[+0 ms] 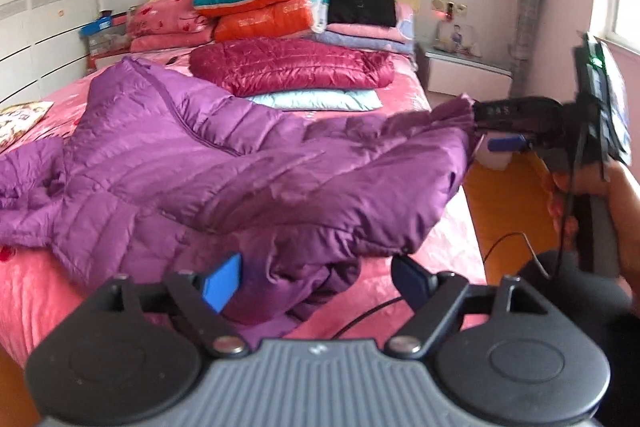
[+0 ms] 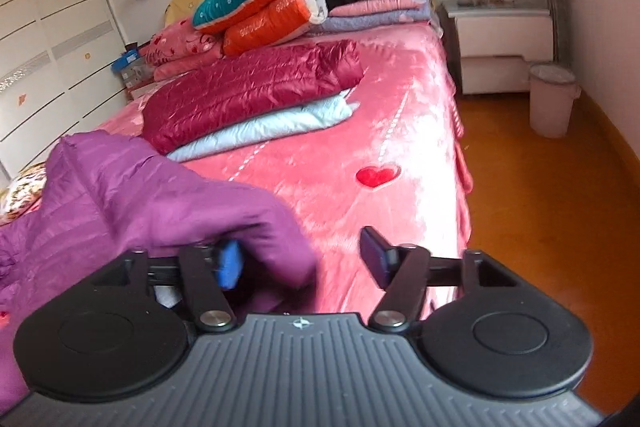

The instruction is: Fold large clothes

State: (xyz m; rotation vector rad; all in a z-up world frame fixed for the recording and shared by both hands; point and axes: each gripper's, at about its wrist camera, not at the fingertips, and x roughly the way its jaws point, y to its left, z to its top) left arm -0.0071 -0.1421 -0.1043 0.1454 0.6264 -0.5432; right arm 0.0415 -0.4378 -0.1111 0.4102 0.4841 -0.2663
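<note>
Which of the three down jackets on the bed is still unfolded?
The purple jacket, sprawled nearest the grippers; the crimson jacket and pale blue jacket lie folded and stacked.

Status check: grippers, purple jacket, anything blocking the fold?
Left gripper open, right gripper open, purple cloth between its jaws. Purple jacket rumpled, unfolded on bed. Folded maroon jacket beyond, apart.

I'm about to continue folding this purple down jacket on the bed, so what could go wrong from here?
1. Both tools stand open, so the purple down jacket may slump unevenly; it already lies crumpled.
2. Its right edge overhangs the pink bedspread and could slide off.
3. The black cable lies near the left tool and could snag.
</note>
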